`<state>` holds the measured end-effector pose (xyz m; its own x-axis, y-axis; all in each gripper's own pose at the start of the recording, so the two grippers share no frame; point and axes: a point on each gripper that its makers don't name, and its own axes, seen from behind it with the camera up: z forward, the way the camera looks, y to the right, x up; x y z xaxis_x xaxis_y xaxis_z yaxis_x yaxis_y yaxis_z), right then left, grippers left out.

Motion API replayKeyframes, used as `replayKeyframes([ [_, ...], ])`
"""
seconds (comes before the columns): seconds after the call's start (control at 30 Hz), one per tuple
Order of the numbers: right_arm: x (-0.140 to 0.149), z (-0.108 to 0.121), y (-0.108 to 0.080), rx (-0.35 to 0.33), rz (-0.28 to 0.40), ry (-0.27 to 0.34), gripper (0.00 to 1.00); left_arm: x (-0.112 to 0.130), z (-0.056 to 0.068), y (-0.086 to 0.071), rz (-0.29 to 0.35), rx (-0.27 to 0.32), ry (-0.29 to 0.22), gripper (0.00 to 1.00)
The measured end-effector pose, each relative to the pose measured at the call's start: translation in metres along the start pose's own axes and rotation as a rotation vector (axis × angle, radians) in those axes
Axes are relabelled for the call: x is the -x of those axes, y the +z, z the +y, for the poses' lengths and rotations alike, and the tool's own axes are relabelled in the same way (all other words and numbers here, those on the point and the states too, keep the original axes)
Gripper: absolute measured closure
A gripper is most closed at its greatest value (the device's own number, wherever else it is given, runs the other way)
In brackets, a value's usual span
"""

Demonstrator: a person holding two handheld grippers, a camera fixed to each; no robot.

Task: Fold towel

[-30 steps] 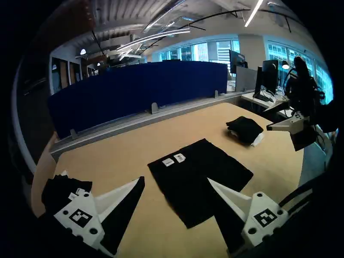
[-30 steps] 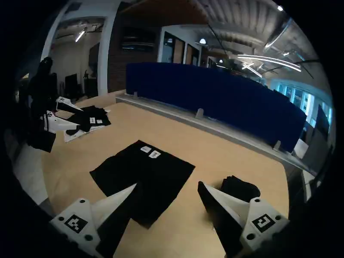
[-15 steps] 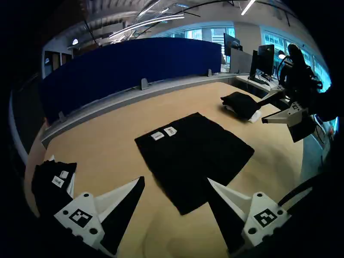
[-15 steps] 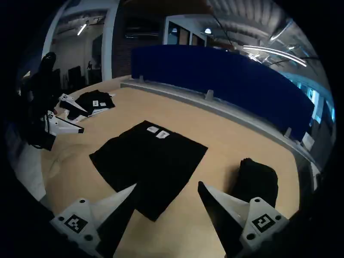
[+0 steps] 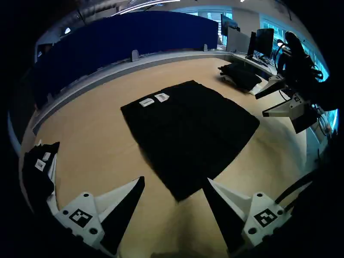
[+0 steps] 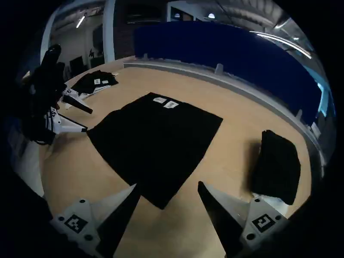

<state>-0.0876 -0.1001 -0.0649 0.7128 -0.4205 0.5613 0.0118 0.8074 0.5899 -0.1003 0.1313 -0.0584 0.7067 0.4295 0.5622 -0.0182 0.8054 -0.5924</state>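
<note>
Left tongs (image 5: 173,179): spread, empty; lower and closer than a second ago, with one near corner of the towel now between the tips.
Right tongs (image 6: 168,184): also released and empty; dropped over the other near corner.
Towel (image 5: 189,124): black, flat on the bench (image 5: 94,129), tags at the far edge; unmoved, but larger in both views.
Meaning: approach seems nearly done; pinching both near corners looks next, no fold yet.
Folded pile (image 6: 277,167): beside the towel.
Divider (image 5: 120,43): blue, behind the bench.
</note>
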Motion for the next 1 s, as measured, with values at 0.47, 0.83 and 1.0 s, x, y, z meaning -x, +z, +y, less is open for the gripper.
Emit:
replayKeyframes([
  [0.47, 0.027, -0.002, 0.014, 0.000, -0.053, 0.017, 0.00, 0.021, 0.010, 0.013, -0.060, 0.024, -0.007, 0.02],
  [0.83, 0.045, -0.009, 0.016, -0.009, -0.094, 0.007, 0.16, 0.026, 0.015, 0.014, -0.068, 0.003, -0.012, 0.06],
  [1.0, 0.047, -0.013, 0.016, -0.018, -0.088, 0.022, 0.30, 0.027, 0.018, 0.013, -0.070, -0.014, -0.028, 0.17],
])
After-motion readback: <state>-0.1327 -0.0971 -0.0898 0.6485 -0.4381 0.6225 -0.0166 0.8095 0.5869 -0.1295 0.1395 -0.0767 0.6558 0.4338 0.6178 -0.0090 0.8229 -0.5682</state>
